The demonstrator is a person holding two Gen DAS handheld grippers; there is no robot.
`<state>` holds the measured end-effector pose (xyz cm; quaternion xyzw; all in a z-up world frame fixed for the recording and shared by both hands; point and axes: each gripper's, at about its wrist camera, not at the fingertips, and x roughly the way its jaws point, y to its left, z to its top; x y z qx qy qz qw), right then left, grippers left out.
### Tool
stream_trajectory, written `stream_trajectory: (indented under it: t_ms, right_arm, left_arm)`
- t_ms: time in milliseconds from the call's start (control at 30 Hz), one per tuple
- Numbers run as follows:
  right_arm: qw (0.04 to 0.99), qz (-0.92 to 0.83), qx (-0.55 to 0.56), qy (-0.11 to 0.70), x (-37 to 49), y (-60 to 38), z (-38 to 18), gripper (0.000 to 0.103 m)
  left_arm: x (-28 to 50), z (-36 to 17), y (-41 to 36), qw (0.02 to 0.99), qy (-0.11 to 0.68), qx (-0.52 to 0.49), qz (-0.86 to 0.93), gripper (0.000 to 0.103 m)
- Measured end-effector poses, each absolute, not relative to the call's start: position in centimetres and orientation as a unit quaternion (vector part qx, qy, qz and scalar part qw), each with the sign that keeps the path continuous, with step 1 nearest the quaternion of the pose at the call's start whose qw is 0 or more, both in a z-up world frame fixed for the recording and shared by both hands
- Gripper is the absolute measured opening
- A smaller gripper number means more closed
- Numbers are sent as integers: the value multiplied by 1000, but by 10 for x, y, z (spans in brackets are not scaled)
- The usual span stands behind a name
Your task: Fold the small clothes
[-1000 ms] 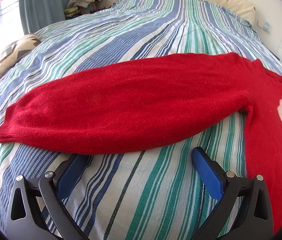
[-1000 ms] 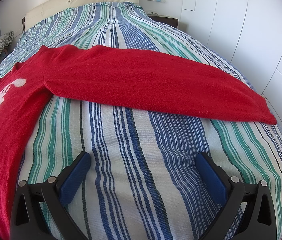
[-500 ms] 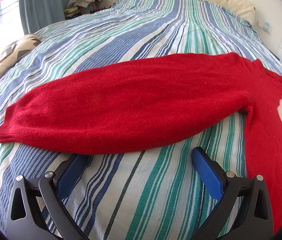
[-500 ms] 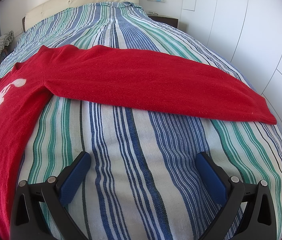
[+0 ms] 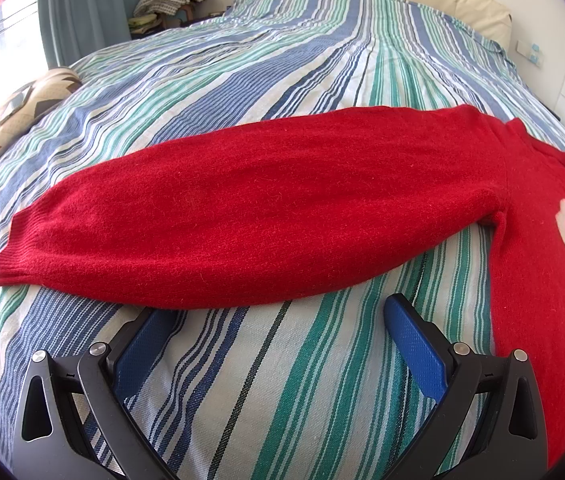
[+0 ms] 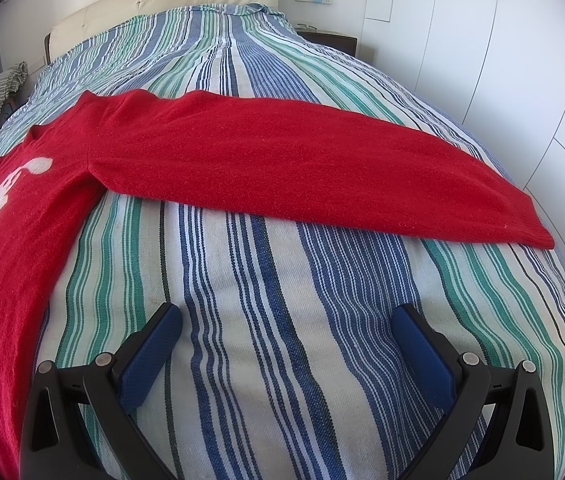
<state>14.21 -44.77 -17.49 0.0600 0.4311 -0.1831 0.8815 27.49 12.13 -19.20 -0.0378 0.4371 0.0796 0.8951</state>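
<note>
Left gripper (image 5: 278, 316): jaws wide, empty. Right gripper (image 6: 288, 320): likewise. Red knitted sweater with white motif (image 5: 282, 216): flat on striped blue-green bedspread (image 6: 282, 340), sleeves outstretched just ahead of each gripper. Folding: apparently none done; all remains.

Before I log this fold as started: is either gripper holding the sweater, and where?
Nothing is held. The left gripper and right gripper are open above the bedspread, short of the red sweater.

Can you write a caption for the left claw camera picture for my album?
Open left claw hovering over the striped bedspread, just short of a red sweater sleeve spread flat.
</note>
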Motion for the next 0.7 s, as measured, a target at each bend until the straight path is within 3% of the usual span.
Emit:
stream_trajectory:
  t_ms: [700]
  right_arm:
    - [882,-183,60,431,142,-448,-175,103]
  left_arm:
    - [276,-192,120,891,445,-41,77,103]
